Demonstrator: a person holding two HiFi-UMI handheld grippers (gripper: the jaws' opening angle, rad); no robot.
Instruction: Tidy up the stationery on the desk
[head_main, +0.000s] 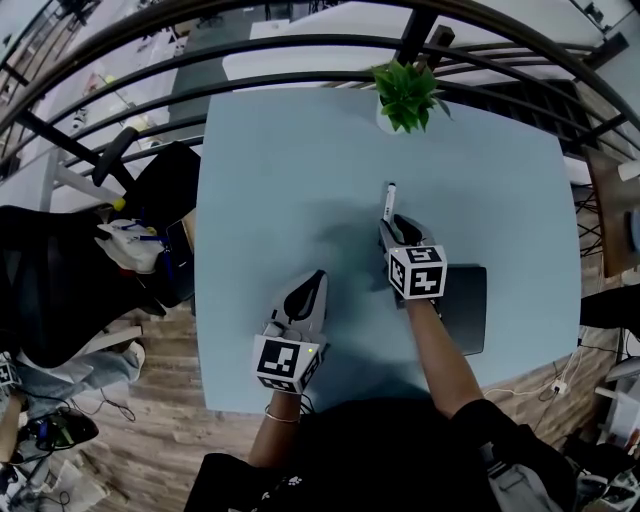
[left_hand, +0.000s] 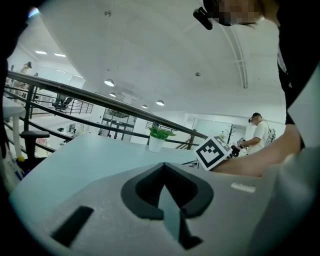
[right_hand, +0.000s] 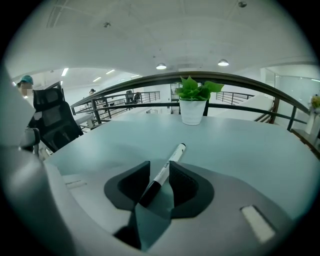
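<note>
A white marker with a black cap (head_main: 389, 202) lies on the pale blue desk (head_main: 280, 170), pointing toward the far edge. My right gripper (head_main: 393, 232) is just behind it, and the marker's near end sits between the jaws. In the right gripper view the marker (right_hand: 167, 162) runs through the gap of the right gripper (right_hand: 159, 172); the jaws stand apart, open, the marker leaning near the right pad (right_hand: 182, 182). My left gripper (head_main: 316, 280) hovers over the near left of the desk, shut and empty. In its own view the left gripper (left_hand: 164, 167) shows jaws closed tip to tip.
A small potted plant (head_main: 405, 95) stands at the desk's far edge. A dark grey flat case (head_main: 467, 308) lies under my right forearm near the right front. A black chair (head_main: 160, 190) and bags crowd the floor left of the desk. Railings curve behind.
</note>
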